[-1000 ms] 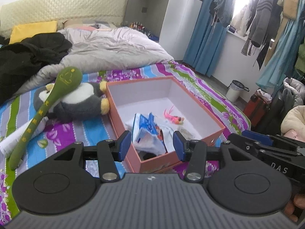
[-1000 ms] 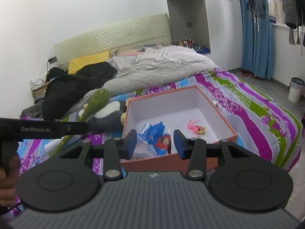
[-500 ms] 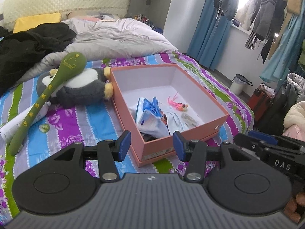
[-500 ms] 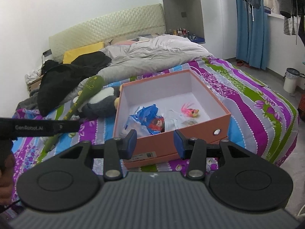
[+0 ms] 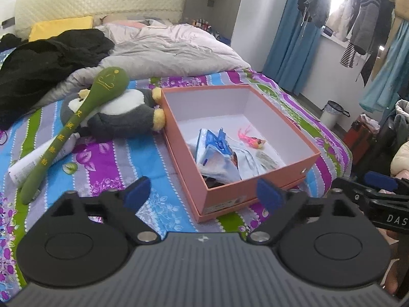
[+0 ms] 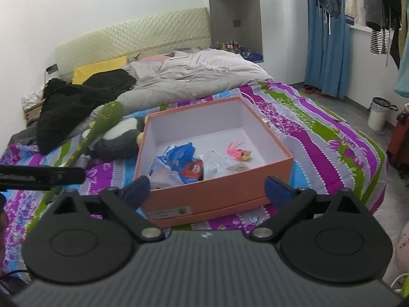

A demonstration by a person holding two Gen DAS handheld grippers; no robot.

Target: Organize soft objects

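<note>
Striped bedspread (image 5: 107,163) under everything, both my grippers hanging back from the orange box (image 5: 225,189), jaws spread wide and holding nothing.

Soft things still outside: the grey penguin plush (image 5: 120,117) touching the box's far-left wall, the green plush club (image 5: 66,133) draped over it. I judge the club goes first; my left gripper (image 5: 203,194) should pinch its thin handle, my right gripper (image 6: 208,189) keeping clear above the box.

White walls (image 6: 102,7); blue curtains (image 6: 324,41); padded headboard (image 6: 133,38)
</note>
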